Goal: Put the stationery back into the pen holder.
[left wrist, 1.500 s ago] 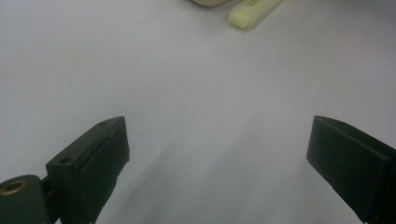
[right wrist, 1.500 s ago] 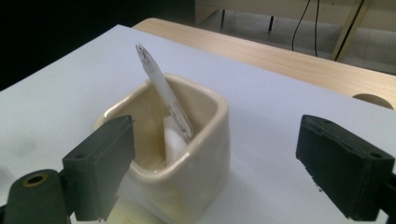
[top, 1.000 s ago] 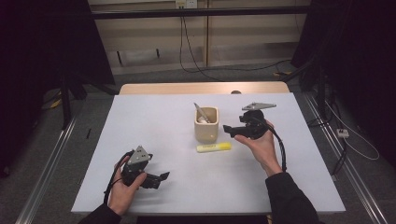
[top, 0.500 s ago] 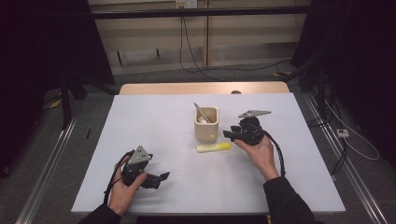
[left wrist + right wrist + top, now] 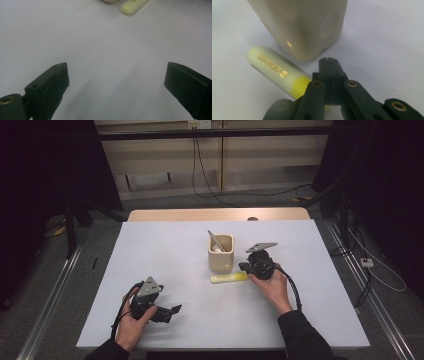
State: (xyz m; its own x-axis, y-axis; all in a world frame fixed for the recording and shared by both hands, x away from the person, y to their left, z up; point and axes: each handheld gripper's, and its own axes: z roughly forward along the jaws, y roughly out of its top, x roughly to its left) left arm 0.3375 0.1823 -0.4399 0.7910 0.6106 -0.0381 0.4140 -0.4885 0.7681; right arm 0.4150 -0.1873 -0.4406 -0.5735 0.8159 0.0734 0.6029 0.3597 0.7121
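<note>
Two tongs on a white desk (image 5: 320,320): left tongs (image 5: 172,310) gape; right tongs (image 5: 243,266) pinched together beside the yellow marker (image 5: 228,278), dark room around.

The left hand-held gripper (image 5: 172,310) lies low near the person's edge of the worktop (image 5: 165,255), its jaws spread wide apart. The right hand-held gripper (image 5: 243,267) points down and leftward from an outstretched forearm, its jaws having just closed flat together, nothing between them.

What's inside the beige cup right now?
The beige cup holds a grey stick-like utensil leaning up and left past the rim, with something pale beside it. The cup wall covers the bottom, so what lies deeper cannot be seen.
</note>
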